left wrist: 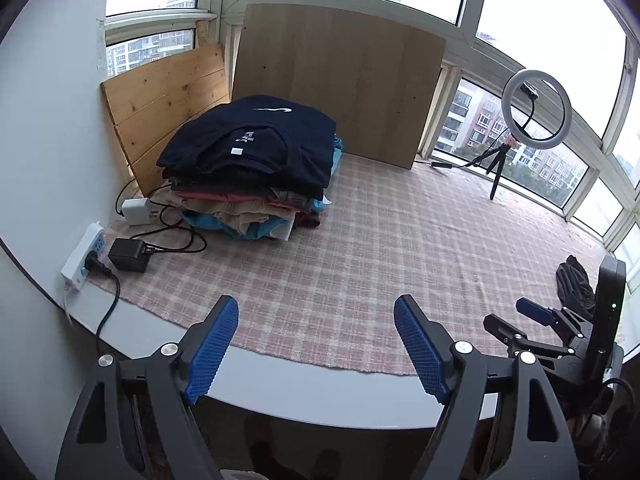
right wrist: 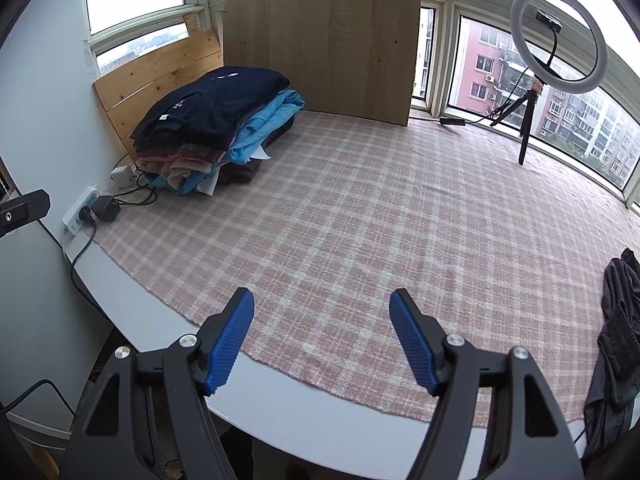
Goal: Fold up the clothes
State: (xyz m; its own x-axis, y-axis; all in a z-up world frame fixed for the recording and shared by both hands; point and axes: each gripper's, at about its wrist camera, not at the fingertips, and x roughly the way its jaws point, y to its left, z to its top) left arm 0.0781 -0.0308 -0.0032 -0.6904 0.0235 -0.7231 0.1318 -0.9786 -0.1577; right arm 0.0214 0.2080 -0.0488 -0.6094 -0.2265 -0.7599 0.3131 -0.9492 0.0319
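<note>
I have my left hand-held gripper [left wrist: 314, 344] spread wide with nothing between its blue pads, poised over the near edge of the worktop [left wrist: 304, 392] and its plaid cloth [left wrist: 360, 248]. My right hand-held gripper [right wrist: 322, 340] is just as wide apart and also empty. The stack of folded clothes [left wrist: 256, 168], topped by a dark navy shirt [left wrist: 260, 136], sits ahead and to the left of both, well apart from them. A dark crumpled garment [right wrist: 620, 320] lies at the far right of my right hand-held gripper, near the cloth's edge.
</note>
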